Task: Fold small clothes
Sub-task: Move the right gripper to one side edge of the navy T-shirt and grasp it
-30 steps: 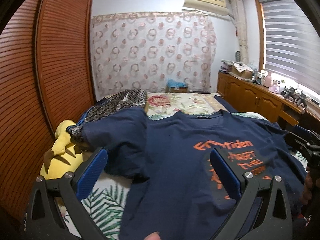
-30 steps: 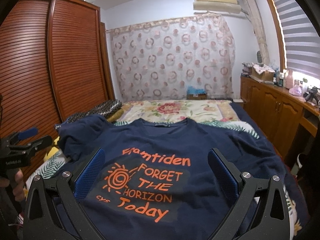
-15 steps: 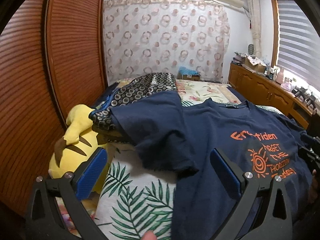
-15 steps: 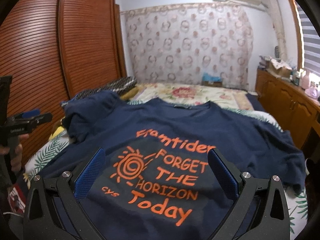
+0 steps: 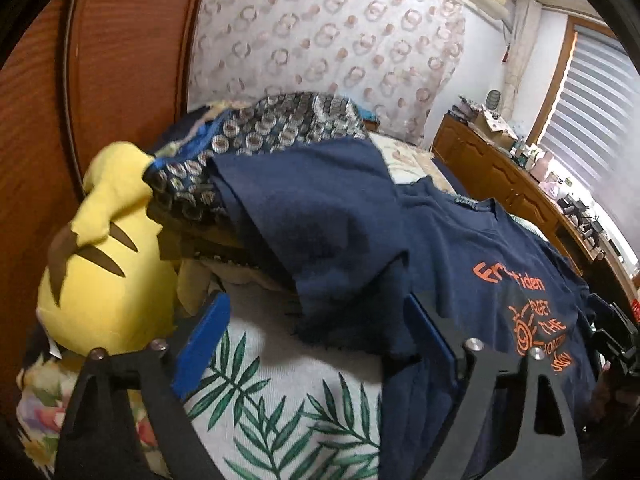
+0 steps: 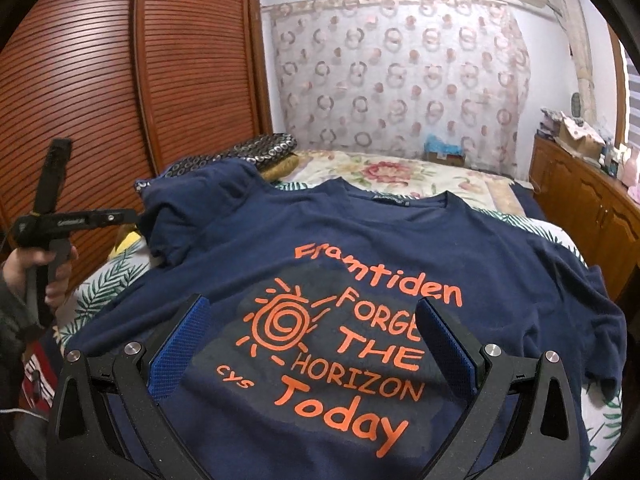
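The left claw point(image 5: 316, 340) has swung to the shirt's point(image 6: 360, 248) sleeve point(image 5: 320, 220), its jaws just narrowing yet spread and empty. The shirt lies flat on the bed point(image 5: 280, 392); the right claw point(image 6: 312, 340) hovers spread. Folding is barely begun; next, pinch the sleeve hem.

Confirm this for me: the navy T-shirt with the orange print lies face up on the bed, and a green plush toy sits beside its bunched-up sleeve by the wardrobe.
One thing is wrong: the plush toy is yellow with brown markings, not green. The left wrist view shows it beside the bunched sleeve of the navy T-shirt, by the wardrobe. The shirt lies print up on the bed.
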Tool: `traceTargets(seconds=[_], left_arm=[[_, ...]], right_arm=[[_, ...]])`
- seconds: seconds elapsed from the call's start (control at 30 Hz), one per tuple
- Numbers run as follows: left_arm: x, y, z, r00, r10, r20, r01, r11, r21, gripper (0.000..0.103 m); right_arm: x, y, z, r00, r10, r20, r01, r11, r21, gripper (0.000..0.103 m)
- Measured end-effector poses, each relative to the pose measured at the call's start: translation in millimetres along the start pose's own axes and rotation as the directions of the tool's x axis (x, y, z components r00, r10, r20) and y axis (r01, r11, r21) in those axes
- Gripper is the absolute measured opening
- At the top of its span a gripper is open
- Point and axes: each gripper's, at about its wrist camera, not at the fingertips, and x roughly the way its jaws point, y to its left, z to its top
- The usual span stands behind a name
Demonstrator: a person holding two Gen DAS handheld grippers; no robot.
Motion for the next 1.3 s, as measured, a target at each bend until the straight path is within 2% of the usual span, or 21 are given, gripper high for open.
traceTargets(seconds=[0.07, 0.2, 0.27, 0.3, 0.33, 0.4, 0.47, 0.67, 0.9, 1.0, 1.17, 1.3], left_arm=[[9.1, 4.4, -0.7, 0.999, -0.022, -0.026, 0.022, 1.0, -0.014, 0.077], [16.7, 4.3, -0.7, 0.997, -0.06, -0.039, 0.06, 0.998, -0.015, 0.072], [18.6, 5.8, 1.3, 0.995, -0.091, -0.041, 0.09, 0.996, -0.02, 0.061], [19.5, 6.7, 2.4, 0.994, -0.101, -0.04, 0.1, 0.995, -0.023, 0.052], [20.2, 8.2, 2.9, 0.992, -0.115, -0.042, 0.114, 0.993, -0.027, 0.034], [20.1, 10.7, 4.2, 0.988, -0.146, -0.043, 0.144, 0.989, -0.033, 0.016], [12.9, 7.9, 4.4, 0.99, -0.139, -0.022, 0.139, 0.99, -0.014, 0.002], [-21.0, -17.1, 20.8, 0.99, -0.134, 0.052, 0.13, 0.989, 0.066, 0.0], [-25.7, -81.3, 49.2, 0.986, -0.161, 0.053, 0.144, 0.961, 0.234, 0.0], [-15.1, -116.0, 56.1, 0.988, -0.154, 0.021, 0.14, 0.944, 0.3, 0.0], [4.2, -155.6, 52.0, 0.986, -0.16, -0.044, 0.165, 0.916, 0.365, 0.018], [-3.4, -168.1, 44.0, 0.983, -0.175, -0.053, 0.182, 0.9, 0.396, 0.031]], right_arm=[[3.9, -1.2, 1.8, 1.0, 0.007, -0.009, -0.007, 1.0, -0.003, 0.103], [13.6, -1.8, 4.9, 0.999, 0.025, -0.031, -0.025, 1.0, -0.002, 0.103], [17.3, -1.5, 5.7, 0.998, 0.039, -0.041, -0.039, 0.999, -0.001, 0.103], [19.2, -0.6, 6.1, 0.998, 0.044, -0.047, -0.044, 0.999, -0.003, 0.103], [20.7, -0.2, 6.4, 0.998, 0.046, -0.052, -0.047, 0.999, -0.005, 0.103], [24.1, 0.9, 6.5, 0.997, 0.051, -0.062, -0.052, 0.999, -0.01, 0.103], [24.7, 2.3, 5.6, 0.996, 0.058, -0.066, -0.059, 0.998, -0.012, 0.103], [21.4, 2.9, 2.5, 0.996, 0.059, -0.062, -0.06, 0.998, -0.019, 0.103], [9.0, -12.8, 8.5, 0.999, 0.027, -0.02, -0.027, 1.0, 0.006, 0.103], [1.7, -24.2, 9.2, 1.0, 0.001, -0.004, -0.001, 1.0, 0.024, 0.103], [-5.8, -47.2, 5.3, 0.999, -0.042, 0.002, 0.042, 0.997, 0.065, 0.103], [-8.4, -60.5, 1.7, 0.998, -0.067, -0.003, 0.067, 0.994, 0.083, 0.103]])
